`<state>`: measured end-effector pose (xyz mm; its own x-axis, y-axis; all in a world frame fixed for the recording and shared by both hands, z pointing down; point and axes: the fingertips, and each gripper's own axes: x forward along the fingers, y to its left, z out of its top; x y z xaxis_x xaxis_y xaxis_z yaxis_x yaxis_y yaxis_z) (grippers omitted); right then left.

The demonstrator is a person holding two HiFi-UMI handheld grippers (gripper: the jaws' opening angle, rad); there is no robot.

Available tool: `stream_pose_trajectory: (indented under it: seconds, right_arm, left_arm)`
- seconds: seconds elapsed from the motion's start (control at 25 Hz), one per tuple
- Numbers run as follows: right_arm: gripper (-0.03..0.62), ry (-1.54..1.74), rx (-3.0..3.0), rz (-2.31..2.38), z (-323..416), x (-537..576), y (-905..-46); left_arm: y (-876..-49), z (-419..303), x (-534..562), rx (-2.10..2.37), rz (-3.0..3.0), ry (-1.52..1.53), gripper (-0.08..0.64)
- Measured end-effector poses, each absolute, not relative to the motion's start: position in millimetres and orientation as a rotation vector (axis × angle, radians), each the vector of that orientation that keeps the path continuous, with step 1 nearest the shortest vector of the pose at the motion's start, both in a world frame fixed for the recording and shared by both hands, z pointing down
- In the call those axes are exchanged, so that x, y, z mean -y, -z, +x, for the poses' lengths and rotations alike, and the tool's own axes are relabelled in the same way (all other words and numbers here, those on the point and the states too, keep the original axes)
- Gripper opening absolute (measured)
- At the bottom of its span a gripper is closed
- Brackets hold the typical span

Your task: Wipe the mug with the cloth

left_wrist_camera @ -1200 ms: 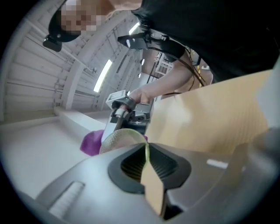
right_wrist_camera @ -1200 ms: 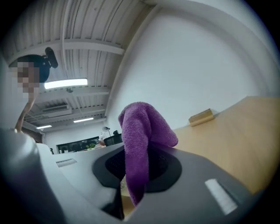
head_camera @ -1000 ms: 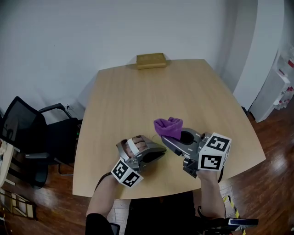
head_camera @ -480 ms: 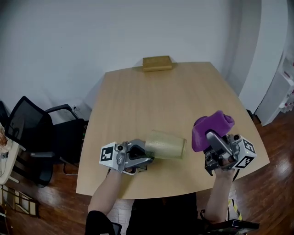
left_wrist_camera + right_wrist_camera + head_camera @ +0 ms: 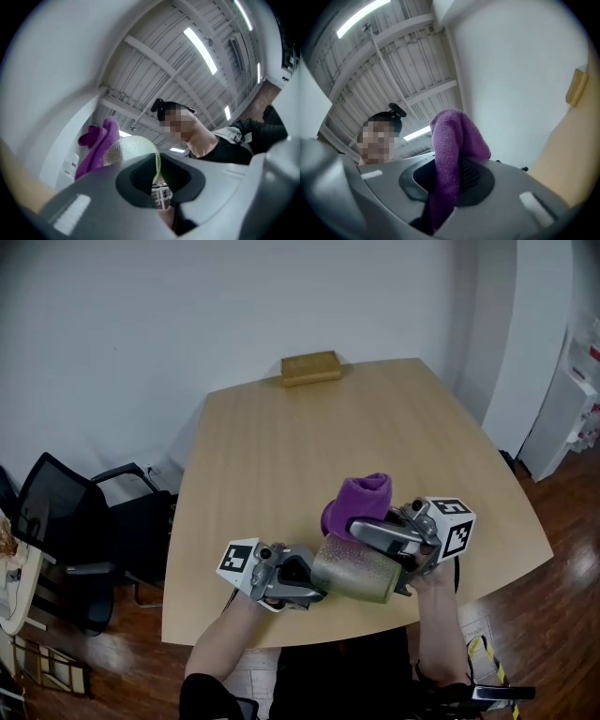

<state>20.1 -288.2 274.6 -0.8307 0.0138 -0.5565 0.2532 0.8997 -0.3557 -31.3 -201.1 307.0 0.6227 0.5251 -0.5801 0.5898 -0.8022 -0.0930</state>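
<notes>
the left gripper (image 5: pixel 312 584) is clamped on the rim of the mug (image 5: pixel 356 570), holding it sideways above the table (image 5: pixel 281 446) so its wall is exposed to the right gripper (image 5: pixel 356 528), which pinches the purple cloth (image 5: pixel 359 501) just over the mug, seemingly ready to rub.

This looks like an office meeting room. A large pale wooden counter (image 5: pixel 281 446) with rounded corners fills the middle, and a black mesh-backed office chair (image 5: pixel 70 521) with armrests stands at its left side. The walls (image 5: pixel 187 306) are plain white and the floor (image 5: pixel 534 615) is dark wood. Overhead, long strip lights (image 5: pixel 200 44) run across an open white ceiling (image 5: pixel 393 61) of beams and panels.
</notes>
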Motion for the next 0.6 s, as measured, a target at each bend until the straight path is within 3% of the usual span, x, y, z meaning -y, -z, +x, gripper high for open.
stream_pose_trajectory:
  seconds: [0.12, 0.24, 0.4, 0.6]
  right_arm:
    - [0.058, 0.634, -2.560, 0.003, 10.8, 313.3, -293.2]
    - [0.060, 0.463, -2.474, -0.091, 50.5, 309.2, -276.4]
    - [0.058, 0.210, -2.385, 0.162, 92.6, 250.3, -221.4]
    - [0.060, 0.245, -2.580, 0.343, 51.0, 234.9, -238.8]
  left_arm:
    - [-308.2, -22.7, 205.3, -0.892, 2.737, 0.894, 0.044]
    - [-297.3, -21.1, 211.6, -0.819, 2.713, 0.908, 0.044]
    - [-292.1, -27.5, 221.2, -0.797, 2.675, 0.920, 0.044]
    - [-299.2, -22.5, 206.1, -0.906, 2.655, 0.846, 0.046]
